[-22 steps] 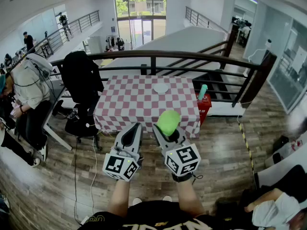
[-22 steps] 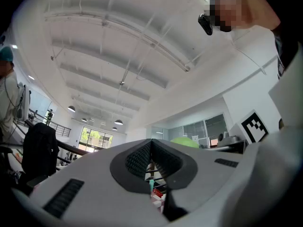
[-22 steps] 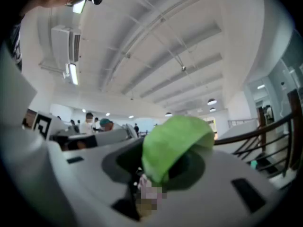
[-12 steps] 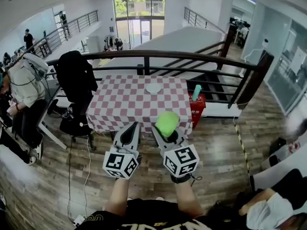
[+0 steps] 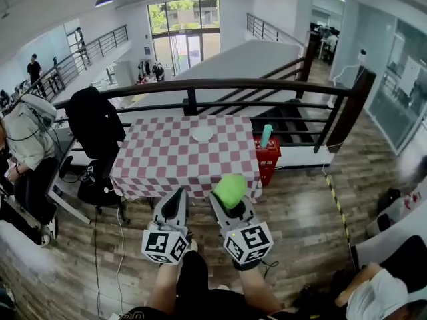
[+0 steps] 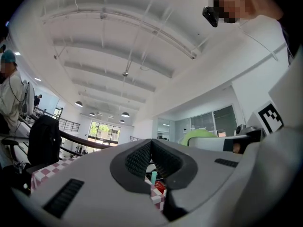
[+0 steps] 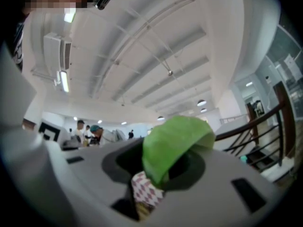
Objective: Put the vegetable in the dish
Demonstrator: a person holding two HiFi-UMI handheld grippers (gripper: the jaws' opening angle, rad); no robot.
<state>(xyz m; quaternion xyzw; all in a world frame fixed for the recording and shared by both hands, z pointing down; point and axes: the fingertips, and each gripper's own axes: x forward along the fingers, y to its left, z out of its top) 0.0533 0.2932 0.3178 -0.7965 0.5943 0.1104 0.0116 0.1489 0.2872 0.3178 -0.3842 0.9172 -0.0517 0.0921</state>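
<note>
Left gripper [image 5: 179,195] and right gripper [image 5: 227,205]: same build, smooth white-grey plastic shells tapering toward the fingers. Fingers [image 6: 139,160] lined with black pads with a fine ribbed grid texture, set in a dark rounded recess. Dark ribbed slot [image 6: 64,197] set in the shell behind the fingers, one on each side; same slots on the right shell [image 7: 248,194]. At the end away from the fingers, each gripper carries a white cube with black square markers: left cube [image 5: 164,245], right cube [image 5: 248,243], the right one with small green lights on its top edge. Person wears black top [image 5: 200,312], dark trouser leg [image 5: 193,279], small black head camera [image 6: 210,15].
</note>
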